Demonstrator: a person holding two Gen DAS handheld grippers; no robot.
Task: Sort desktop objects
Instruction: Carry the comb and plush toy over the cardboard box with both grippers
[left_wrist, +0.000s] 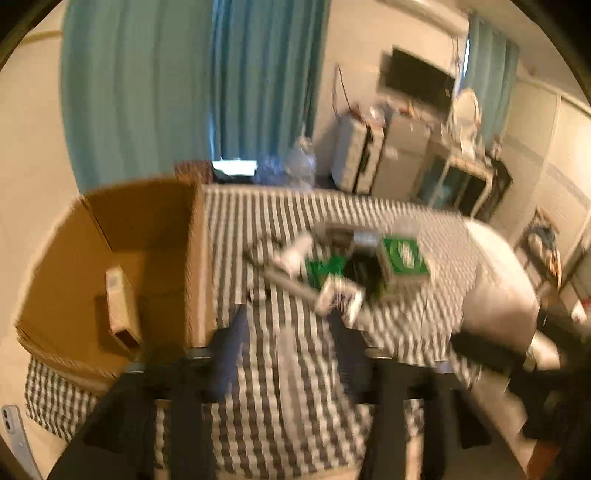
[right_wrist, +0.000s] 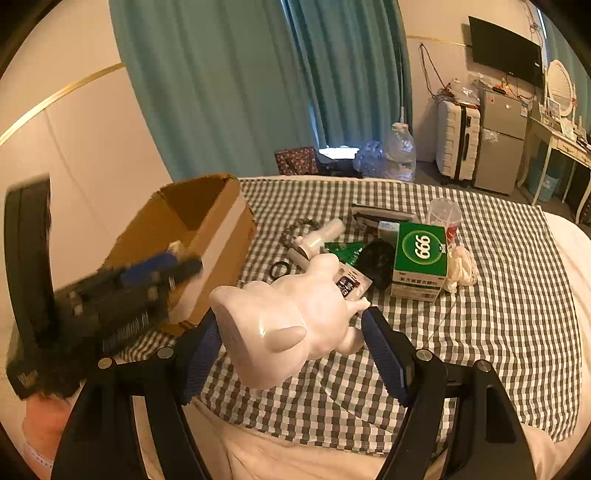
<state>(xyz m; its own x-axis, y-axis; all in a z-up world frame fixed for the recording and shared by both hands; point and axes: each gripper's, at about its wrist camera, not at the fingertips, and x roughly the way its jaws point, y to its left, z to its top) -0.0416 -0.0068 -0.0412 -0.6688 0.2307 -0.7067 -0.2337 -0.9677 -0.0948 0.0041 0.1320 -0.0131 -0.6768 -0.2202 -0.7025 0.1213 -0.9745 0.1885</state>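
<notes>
My right gripper (right_wrist: 291, 332) is shut on a glossy white animal figurine (right_wrist: 284, 325), held above the near part of the checked cloth (right_wrist: 498, 332). My left gripper (left_wrist: 290, 332) stands open with only cloth showing between its fingers; in the right wrist view it is a blur (right_wrist: 181, 258) over the cardboard box (right_wrist: 207, 206). The open box (left_wrist: 147, 229) sits at the cloth's left edge, and a small beige carton (left_wrist: 120, 306) stands inside it. Beyond both grippers lies a pile: a green "666" box (right_wrist: 421, 254), a white bottle (right_wrist: 321, 236), a bead bracelet (right_wrist: 299, 225) and a printed packet (right_wrist: 351, 284).
A clear plastic cup (right_wrist: 443, 212), a crumpled white bag (right_wrist: 461, 269) and a black ring (right_wrist: 280, 267) also lie by the pile. A phone (left_wrist: 14, 432) lies at the lower left. Past the bed stand a water jug (right_wrist: 400, 151), a suitcase (right_wrist: 458, 140) and a small fridge (right_wrist: 498, 144).
</notes>
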